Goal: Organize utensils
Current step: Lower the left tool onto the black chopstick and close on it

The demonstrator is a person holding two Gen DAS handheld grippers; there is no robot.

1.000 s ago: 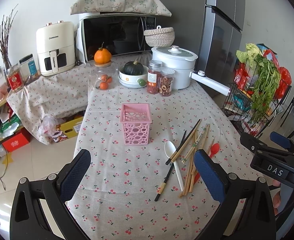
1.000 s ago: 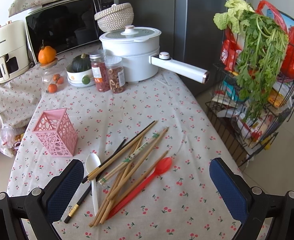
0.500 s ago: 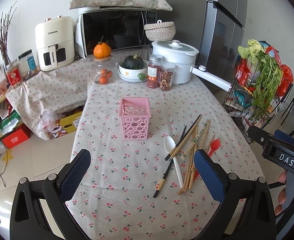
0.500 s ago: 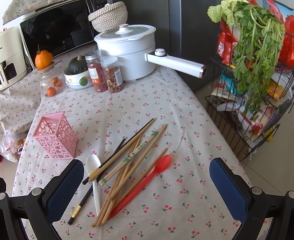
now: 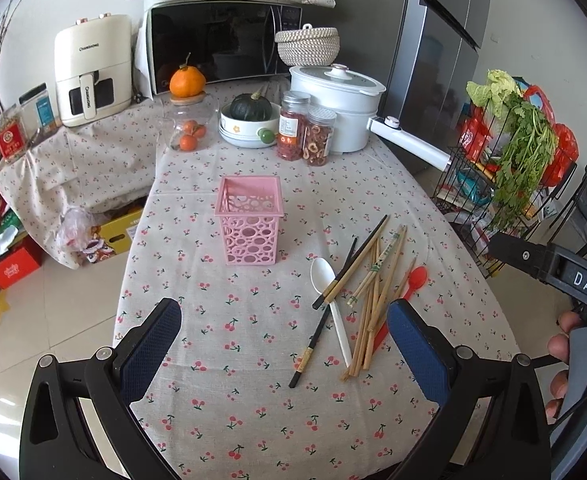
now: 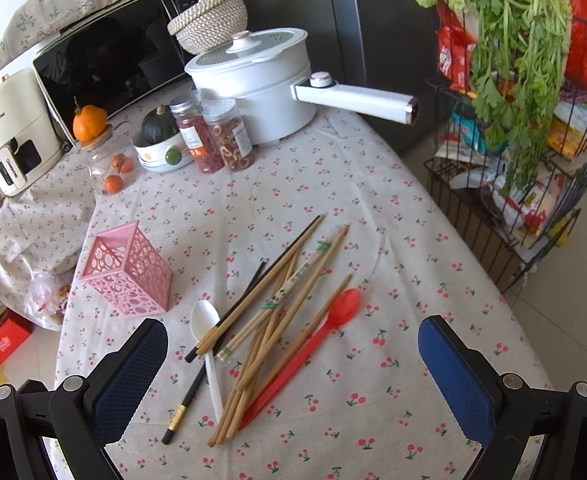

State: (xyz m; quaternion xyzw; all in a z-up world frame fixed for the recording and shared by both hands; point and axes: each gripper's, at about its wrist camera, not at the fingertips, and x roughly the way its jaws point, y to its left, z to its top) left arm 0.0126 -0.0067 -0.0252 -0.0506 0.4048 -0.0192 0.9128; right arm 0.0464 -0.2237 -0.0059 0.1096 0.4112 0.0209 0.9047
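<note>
Utensils: a loose heap of wooden chopsticks (image 6: 281, 312), one black chopstick (image 6: 213, 348), a white spoon (image 6: 207, 332) and a red spoon (image 6: 313, 340) lay flat on the cherry-print tablecloth (image 6: 373, 208), none of them held.
Landmark: the pink holder (image 5: 249, 220) stood upright and appeared empty, mid-table.
Heap relative to holder: just to its right and nearer the person; the white spoon's bowl lay close beside its lower right corner without touching.
Long axis: the chopsticks fanned along one diagonal, near ends toward the person, far tips pointing away and to the right of the holder; the red spoon ran parallel on the side of the heap farthest from the holder.
Left gripper (image 5: 281, 340): jaws spread wide, nothing between them; it hovered above the near table edge, facing the holder, with the heap by its right finger.
Right gripper (image 6: 293, 356): jaws likewise spread wide and unloaded; the heap's near ends lay directly between its two fingers.
Nearer hand: the right, judged from the heap sitting centred in its view.
Coming move (judgement): a descent by the right gripper, with its jaws set across the diagonal, would be needed before anything could be carried leftward to the holder.
Stage: sorting apparently not yet begun.
</note>
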